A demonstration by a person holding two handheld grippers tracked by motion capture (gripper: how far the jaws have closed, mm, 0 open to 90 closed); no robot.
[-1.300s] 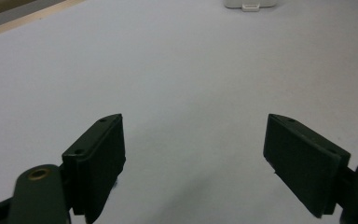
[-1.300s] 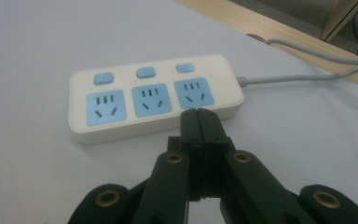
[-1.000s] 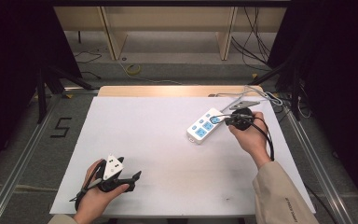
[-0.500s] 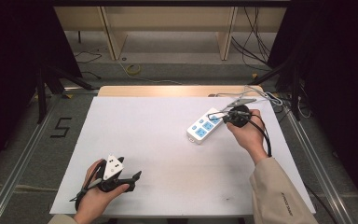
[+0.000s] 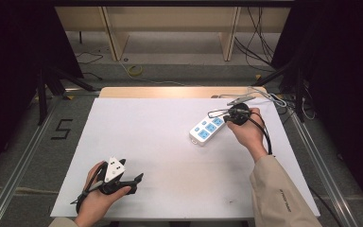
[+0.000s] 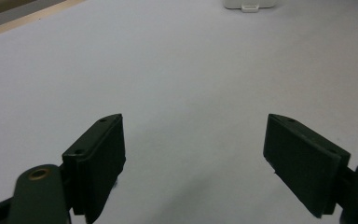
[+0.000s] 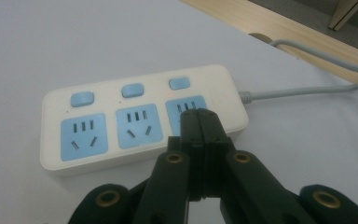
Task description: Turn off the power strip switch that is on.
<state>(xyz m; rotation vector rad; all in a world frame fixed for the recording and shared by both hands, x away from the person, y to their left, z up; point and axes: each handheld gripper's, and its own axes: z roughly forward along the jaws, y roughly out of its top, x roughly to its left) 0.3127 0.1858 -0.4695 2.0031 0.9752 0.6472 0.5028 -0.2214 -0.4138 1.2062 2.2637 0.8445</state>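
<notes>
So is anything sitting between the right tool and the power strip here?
Nothing visible. The right tool, jaws shut, hangs over the socket nearest the cord end of the power strip, with no other thing between them. Whether its tip touches the socket face cannot be told. The table around the strip is bare.

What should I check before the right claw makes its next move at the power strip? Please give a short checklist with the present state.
1. Right claw jaws shut, nothing between them: ok.
2. Its tip over the socket nearest the cord end of the power strip: ok.
3. Tip touching the strip: cannot tell.
4. Tip on a blue switch button: not ok, it sits below that row.
5. Grey cord away from the tip: ok.
6. Left claw open, over bare white table, far from the strip: ok.
</notes>
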